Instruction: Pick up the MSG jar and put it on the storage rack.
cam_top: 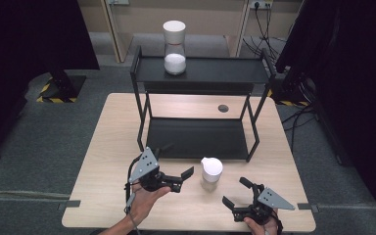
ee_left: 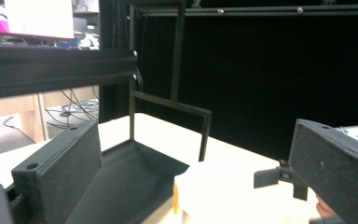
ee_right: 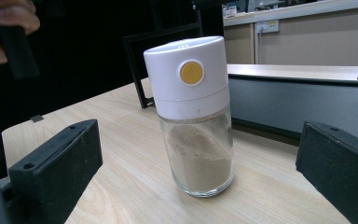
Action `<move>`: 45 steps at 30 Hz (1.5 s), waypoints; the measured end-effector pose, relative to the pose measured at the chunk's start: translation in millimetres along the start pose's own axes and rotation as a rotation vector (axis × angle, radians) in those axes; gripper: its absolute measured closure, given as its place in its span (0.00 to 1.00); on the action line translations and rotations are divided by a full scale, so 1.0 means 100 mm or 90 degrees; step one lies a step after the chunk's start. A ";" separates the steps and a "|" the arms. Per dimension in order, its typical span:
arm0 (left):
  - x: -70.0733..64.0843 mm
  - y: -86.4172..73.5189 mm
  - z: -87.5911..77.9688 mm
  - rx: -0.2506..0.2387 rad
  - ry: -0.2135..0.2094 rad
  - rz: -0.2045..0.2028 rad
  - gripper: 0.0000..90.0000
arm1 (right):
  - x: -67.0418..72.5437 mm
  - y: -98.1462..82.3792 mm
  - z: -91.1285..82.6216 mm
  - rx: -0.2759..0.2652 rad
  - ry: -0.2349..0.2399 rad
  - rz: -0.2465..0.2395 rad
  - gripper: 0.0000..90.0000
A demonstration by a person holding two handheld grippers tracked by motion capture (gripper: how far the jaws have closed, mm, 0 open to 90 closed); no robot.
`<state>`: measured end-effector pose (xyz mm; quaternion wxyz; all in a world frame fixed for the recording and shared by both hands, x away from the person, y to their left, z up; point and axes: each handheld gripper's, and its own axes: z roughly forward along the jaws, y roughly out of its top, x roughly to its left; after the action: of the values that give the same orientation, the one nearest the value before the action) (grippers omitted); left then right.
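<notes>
A glass shaker jar [cam_top: 211,172] with a white cap stands upright on the wooden table [cam_top: 107,161], just in front of the black shelf. In the right gripper view the jar [ee_right: 193,116] holds tan powder and has a yellow dot on its cap. My left gripper [cam_top: 177,160] is open to the jar's left, and its cap [ee_left: 223,196] shows blurred between the jaws. My right gripper [cam_top: 236,192] is open at the jar's front right, and in its own view the right gripper [ee_right: 198,154] has the jar a little ahead of its jaws, untouched. A second jar [cam_top: 175,49] with white contents stands on the top shelf.
A black two-tier metal shelf [cam_top: 200,73] stands on the middle and far part of the table; its lower tray [cam_top: 196,139] is bare. A round cable hole [cam_top: 223,108] lies in the tabletop behind it. Dark curtains and cables surround the table.
</notes>
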<state>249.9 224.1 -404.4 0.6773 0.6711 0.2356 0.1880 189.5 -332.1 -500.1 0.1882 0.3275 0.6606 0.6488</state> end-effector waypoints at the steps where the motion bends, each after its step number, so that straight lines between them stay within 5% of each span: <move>1: 0.00 -0.03 0.00 0.003 -0.002 -0.003 0.02 | 0.00 0.00 0.00 0.001 0.000 0.001 0.01; 21: 0.02 -0.50 -0.14 0.012 -0.027 -0.016 0.01 | 0.00 0.00 0.01 0.002 0.001 0.001 0.01; 45: 0.03 -0.88 -0.31 0.010 -0.024 -0.019 0.01 | -0.03 -0.01 0.00 0.002 0.005 0.006 0.01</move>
<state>229.0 248.4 -491.9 0.6792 0.6761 0.2345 0.1634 190.9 -334.1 -501.7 0.1824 0.3284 0.6606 0.6500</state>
